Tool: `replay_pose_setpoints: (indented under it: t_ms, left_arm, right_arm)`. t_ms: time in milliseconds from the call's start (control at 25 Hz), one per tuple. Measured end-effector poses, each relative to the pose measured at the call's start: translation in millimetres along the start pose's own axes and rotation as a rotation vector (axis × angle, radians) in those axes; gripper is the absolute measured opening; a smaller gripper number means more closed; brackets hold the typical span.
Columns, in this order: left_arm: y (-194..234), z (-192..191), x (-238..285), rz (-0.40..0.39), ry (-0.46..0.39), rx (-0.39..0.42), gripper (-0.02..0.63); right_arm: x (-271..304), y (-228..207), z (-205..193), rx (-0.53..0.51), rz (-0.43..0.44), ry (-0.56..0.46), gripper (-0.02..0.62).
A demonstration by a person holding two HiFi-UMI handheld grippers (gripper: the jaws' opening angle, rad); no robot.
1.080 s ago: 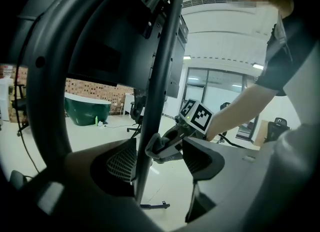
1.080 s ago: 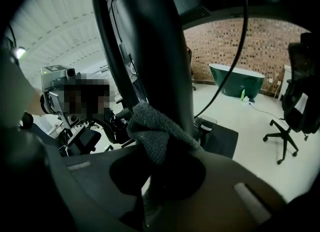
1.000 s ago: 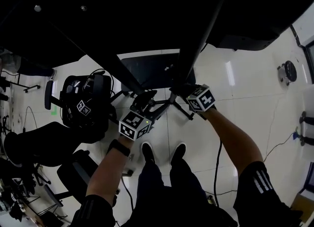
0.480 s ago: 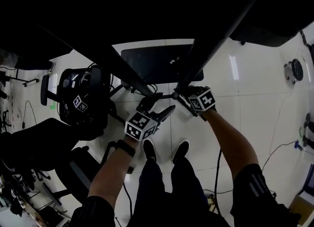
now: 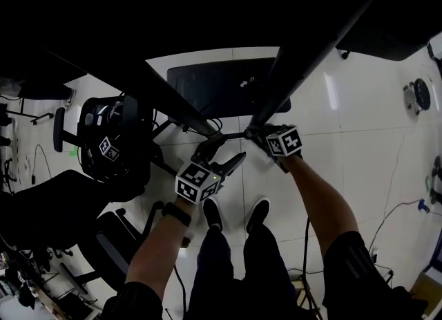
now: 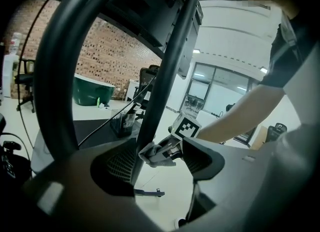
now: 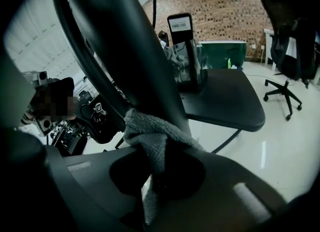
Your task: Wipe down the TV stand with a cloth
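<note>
The TV stand's black poles (image 5: 290, 70) rise from a dark base plate (image 5: 207, 87) on the white floor. My right gripper (image 5: 255, 132) is shut on a grey cloth (image 7: 147, 136), which is pressed around the slanted pole (image 7: 115, 50). From the left gripper view, that cloth (image 6: 152, 153) shows wrapped against the pole (image 6: 167, 75). My left gripper (image 5: 222, 153) is open just beside the right one. Its jaws stand on either side of the same pole, and nothing is gripped between them.
A black office chair (image 5: 114, 142) carrying a marker cube stands to the left, with more chairs and cables beyond it. The person's shoes (image 5: 207, 211) are just below the grippers. A round device (image 5: 416, 94) sits on the floor at far right.
The left gripper has shifted slightly right, closer to the pole. The right gripper holds the cloth at about the same spot. The head view has tilted a little.
</note>
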State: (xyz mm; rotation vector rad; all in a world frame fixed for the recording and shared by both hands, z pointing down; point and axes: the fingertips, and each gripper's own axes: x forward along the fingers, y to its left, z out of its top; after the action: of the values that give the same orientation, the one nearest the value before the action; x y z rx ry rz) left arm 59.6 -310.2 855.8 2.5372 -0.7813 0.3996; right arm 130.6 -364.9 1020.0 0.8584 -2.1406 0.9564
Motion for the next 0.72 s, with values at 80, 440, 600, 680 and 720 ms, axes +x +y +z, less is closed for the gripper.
replay_pose_setpoints:
  t_ms: [80,440,600,680,720]
  left_arm:
    - [-1.5,-2.8,-0.9,-0.004,0.006,0.001,0.316]
    - [-28.2,12.3,-40.7,0.013,-0.028,-0.022,0.316]
    - [-53.0,46.8,-75.4,0.030,-0.085,-0.012,0.316]
    - [-68.6,62.0,-92.1,0.044,-0.106,-0.001,0.314]
    - [-77.3,70.1,-100.0,0.051,-0.117,0.004,0.314]
  right_arm:
    - [-2.1,3.2,-1.1,0.020,0.012,-0.014,0.029]
    - [-81.5,61.7,2.9,0.007,0.123,-0.140,0.029]
    - [-155.5,116.7,27.7,-0.019,0.185,-0.274,0.029]
    - [-197.0,147.5,40.4,-0.038,0.229,-0.343,0.029]
    - [-218.2,161.8,47.4,-0.046,0.252,-0.381,0.029]
